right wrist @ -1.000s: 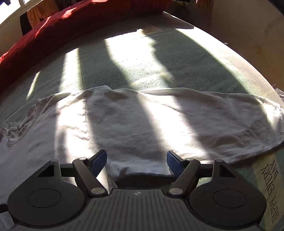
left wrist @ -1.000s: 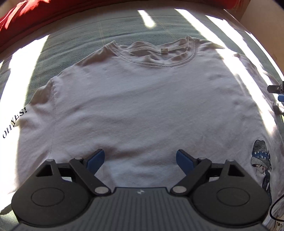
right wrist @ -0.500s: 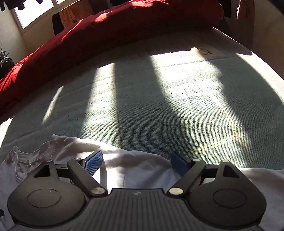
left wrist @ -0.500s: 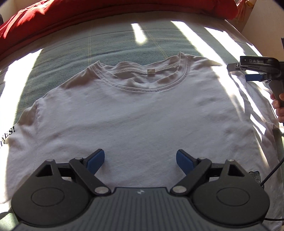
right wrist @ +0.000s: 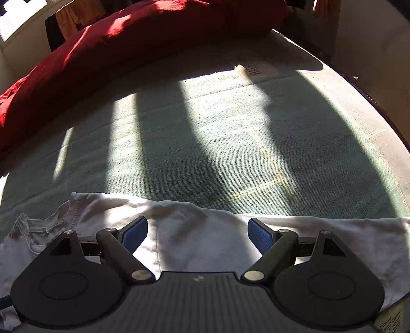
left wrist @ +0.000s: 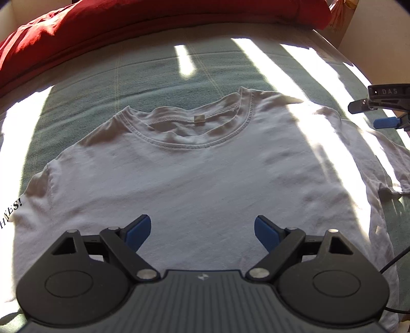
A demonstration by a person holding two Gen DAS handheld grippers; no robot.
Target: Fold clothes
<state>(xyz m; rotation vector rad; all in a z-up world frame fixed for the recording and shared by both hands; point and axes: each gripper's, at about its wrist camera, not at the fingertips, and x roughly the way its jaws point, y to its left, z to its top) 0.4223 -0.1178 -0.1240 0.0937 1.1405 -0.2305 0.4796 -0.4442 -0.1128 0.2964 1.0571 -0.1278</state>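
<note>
Hovering with jaws spread wide and empty, the left gripper [left wrist: 202,231] hangs over the shirt's [left wrist: 200,179] chest, while the right gripper [right wrist: 197,234] (equally wide, gripping nothing) sits above its shoulder and sleeve. Likely both are lining up for a sleeve fold. Laid flat on the green bed [left wrist: 153,74], collar [left wrist: 189,133] far from the grippers, the shirt loses its hem behind them. Sun glare bleaches both sleeves.

Sunlit stripes cross a green bedcover [right wrist: 205,143], red duvet [right wrist: 123,46] bunched beyond, window [right wrist: 18,15] upper left.
</note>
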